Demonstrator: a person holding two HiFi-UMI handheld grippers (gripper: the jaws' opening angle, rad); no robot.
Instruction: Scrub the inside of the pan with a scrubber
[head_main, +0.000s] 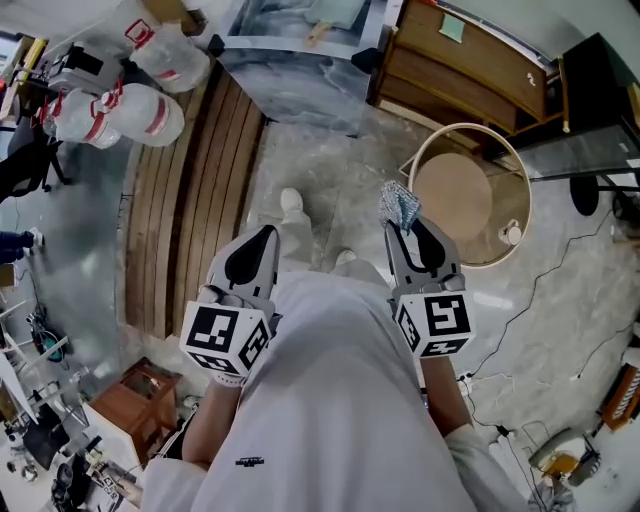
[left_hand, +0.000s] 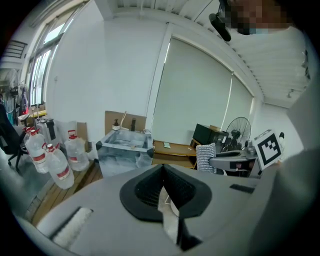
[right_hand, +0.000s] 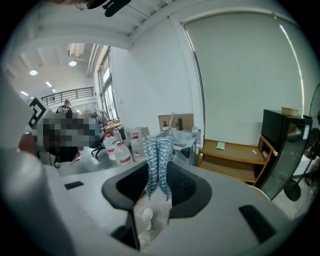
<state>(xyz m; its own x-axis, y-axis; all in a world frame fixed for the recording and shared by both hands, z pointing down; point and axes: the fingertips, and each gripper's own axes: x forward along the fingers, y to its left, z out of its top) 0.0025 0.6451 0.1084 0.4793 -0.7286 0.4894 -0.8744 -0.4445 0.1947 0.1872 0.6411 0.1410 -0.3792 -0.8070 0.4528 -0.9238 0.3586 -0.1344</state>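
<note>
My right gripper (head_main: 402, 226) is shut on a folded blue-silver mesh scrubber (head_main: 399, 204), which sticks up beyond its jaws. The right gripper view shows the scrubber (right_hand: 158, 164) pinched upright between the black pads. In the left gripper view the same scrubber (left_hand: 205, 157) shows at the right, on the other gripper. My left gripper (head_main: 262, 234) is shut with nothing in it, its jaws meeting in a closed seam (left_hand: 163, 169). Both are held at waist height over the floor, side by side. No pan shows in any view.
A round wooden table (head_main: 470, 196) with a white rim stands just right of the right gripper. Large water bottles (head_main: 120, 110) lie far left beside a slatted wooden platform (head_main: 195, 200). A grey sink unit (head_main: 300, 60) and wooden shelf (head_main: 470, 60) stand ahead. Cables cross the floor at right.
</note>
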